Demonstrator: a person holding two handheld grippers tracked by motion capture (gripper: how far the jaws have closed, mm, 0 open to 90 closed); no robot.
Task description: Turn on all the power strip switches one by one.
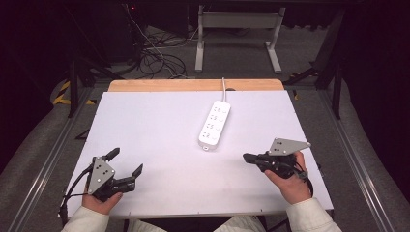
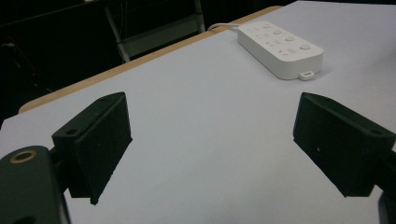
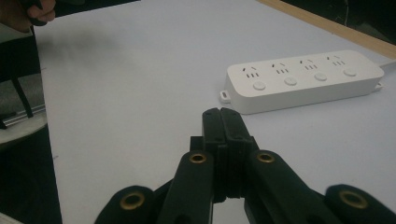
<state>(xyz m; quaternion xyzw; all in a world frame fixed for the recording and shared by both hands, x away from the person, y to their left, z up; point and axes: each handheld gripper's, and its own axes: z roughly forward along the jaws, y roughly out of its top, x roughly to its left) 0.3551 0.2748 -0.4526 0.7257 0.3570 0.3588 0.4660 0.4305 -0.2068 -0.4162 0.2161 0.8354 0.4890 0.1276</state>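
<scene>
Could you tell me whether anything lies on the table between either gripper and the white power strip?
Nothing visible does. The power strip lies alone on the white table, with bare surface between it and the open left gripper, and likewise between it and the shut right gripper, which holds nothing.

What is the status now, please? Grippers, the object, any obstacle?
Left gripper open, empty, near table corner. Right gripper shut, empty. White power strip flat mid-table, untouched, cord off the far edge. Nothing in the way.
</scene>
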